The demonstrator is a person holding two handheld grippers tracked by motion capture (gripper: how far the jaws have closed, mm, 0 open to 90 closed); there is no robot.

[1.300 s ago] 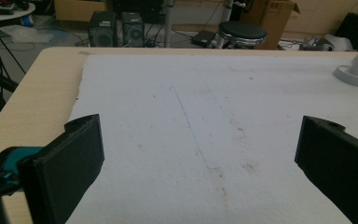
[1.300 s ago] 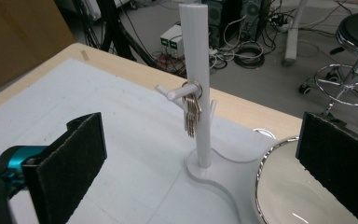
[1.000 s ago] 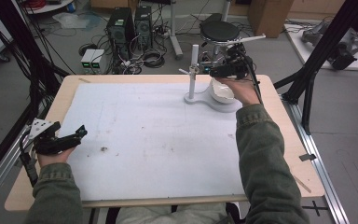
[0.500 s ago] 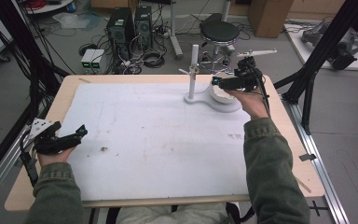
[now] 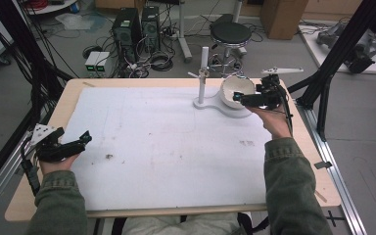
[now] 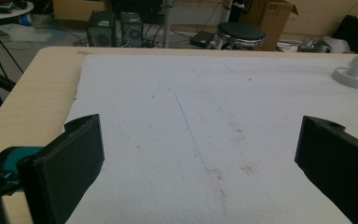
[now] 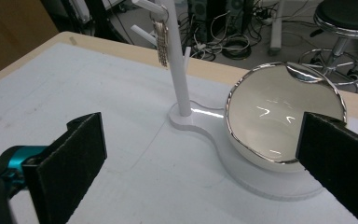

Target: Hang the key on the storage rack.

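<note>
A white bowl (image 5: 237, 89) with a silver rim (image 7: 279, 116) rests tilted on the round dish of a white stand (image 5: 214, 105), its mouth turned towards me. The stand's post (image 7: 175, 65) has pegs, and a metal bunch of keys (image 7: 160, 41) hangs from one. My right gripper (image 5: 239, 97) is open just right of the bowl, with its jaws wide apart in front of it in the right gripper view (image 7: 205, 149) and nothing between them. At the table's left edge my left gripper (image 5: 84, 139) stays open over the white mat (image 6: 200, 149), holding nothing.
A white mat (image 5: 176, 142) covers most of the wooden table (image 5: 73, 95). The stand's base (image 6: 354, 74) shows far right in the left gripper view. Behind the table stand a stool (image 5: 230, 34), computer cases (image 5: 134, 24) and cables on the floor.
My right gripper has drawn back from over the bowl, to the right and towards me. The bowl now shows tilted on the stand's dish. The left gripper has not moved.
</note>
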